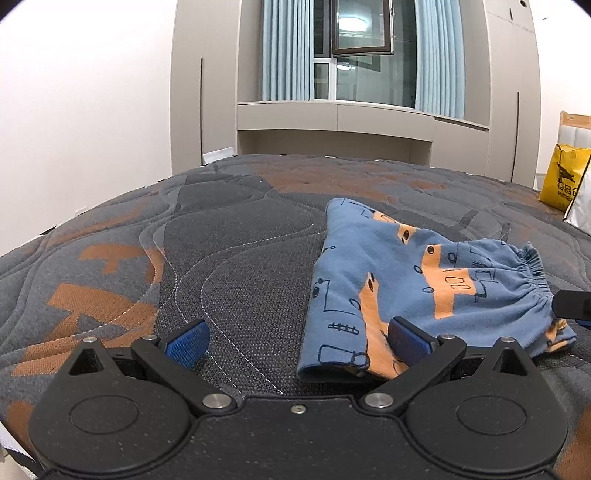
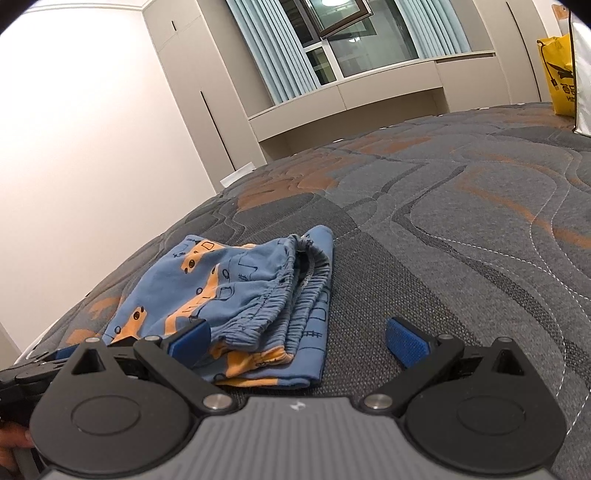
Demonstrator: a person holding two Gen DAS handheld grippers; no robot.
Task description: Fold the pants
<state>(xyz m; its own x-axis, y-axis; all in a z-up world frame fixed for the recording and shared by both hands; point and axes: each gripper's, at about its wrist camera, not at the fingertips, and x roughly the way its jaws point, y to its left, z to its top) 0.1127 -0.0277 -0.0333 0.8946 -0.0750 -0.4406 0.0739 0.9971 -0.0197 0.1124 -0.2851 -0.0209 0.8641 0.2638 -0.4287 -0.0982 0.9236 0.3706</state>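
Left gripper [image 1: 297,341], jaws spread wide, nothing held, low over mattress [image 1: 229,258]; right pad just above near edge of pants [image 1: 413,280]. Right gripper [image 2: 299,343], jaws equally wide, empty; left pad against waistband side of pants [image 2: 236,295]. Pants (blue, orange print) folded in a stack, elastic waistband toward right gripper. Yellow bag [image 1: 561,177] at far corner.

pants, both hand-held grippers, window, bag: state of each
pants: folded, lying on the mattress, ungripped
left hand-held gripper: open, empty
right hand-held gripper: open, empty
window: sash swung open
yellow bag: upright on the mattress
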